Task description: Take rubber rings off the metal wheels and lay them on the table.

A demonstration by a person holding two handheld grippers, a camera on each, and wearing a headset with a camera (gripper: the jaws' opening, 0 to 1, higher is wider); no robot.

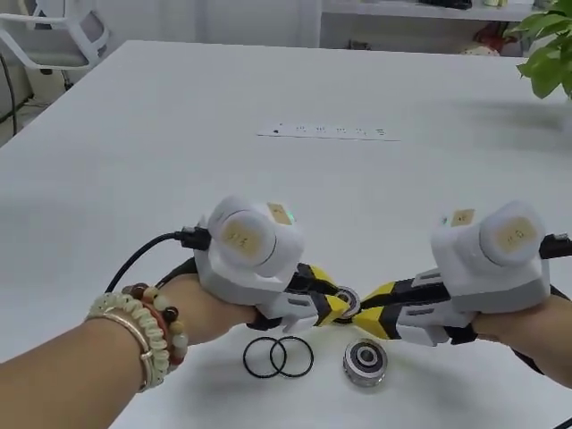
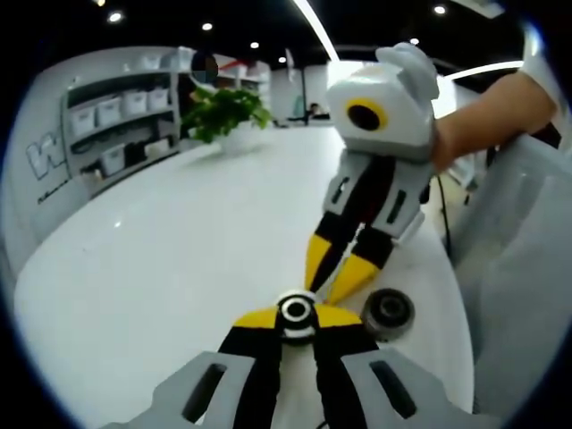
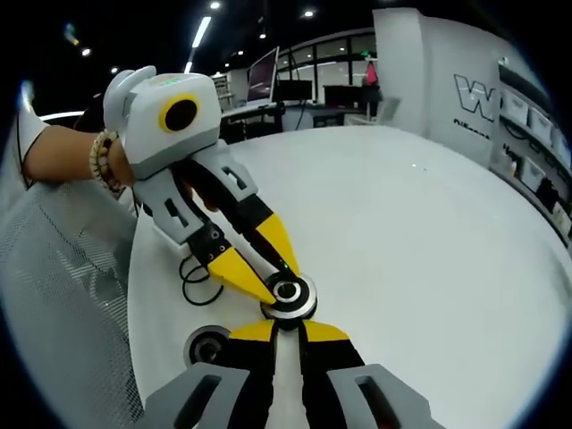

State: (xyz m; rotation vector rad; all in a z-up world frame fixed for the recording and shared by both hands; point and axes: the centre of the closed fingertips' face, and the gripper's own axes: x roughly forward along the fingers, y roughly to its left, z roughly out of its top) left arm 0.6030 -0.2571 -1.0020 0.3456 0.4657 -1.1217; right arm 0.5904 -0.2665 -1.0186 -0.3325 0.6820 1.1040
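Nearest, just below the point where the two claws meet, two rubber rings (image 1: 278, 357) lie flat and overlapping on the white table (image 1: 179, 161). Beside them, beneath the right gripper (image 3: 290, 332), a metal wheel (image 1: 365, 362) rests on its side. By this layout, part of the task appears done, and the loose pieces have been parked within easy reach of both claws.

Above these, the left gripper (image 2: 296, 320) is clamped across a second wheel (image 3: 289, 295). It holds the wheel clear of the table with one face turned toward the opposite claw, evidently as a fixed anchor against which a ring can be pulled. A dark band round the wheel's rim is probably a ring yet to be removed. The right gripper's yellow tips are drawn nearly together at that rim, just touching the wheel. Whether they pinch the band cannot be told.

Beyond the claws and well apart from them, a power strip (image 1: 326, 131) lies flat at mid-table, its markings too small to read. Farther off stand a potted plant (image 2: 223, 107) and shelves (image 2: 116, 134) of bins. The only legible writing is a large "W" on the wall (image 3: 474, 96); the smaller line under it is unreadable.
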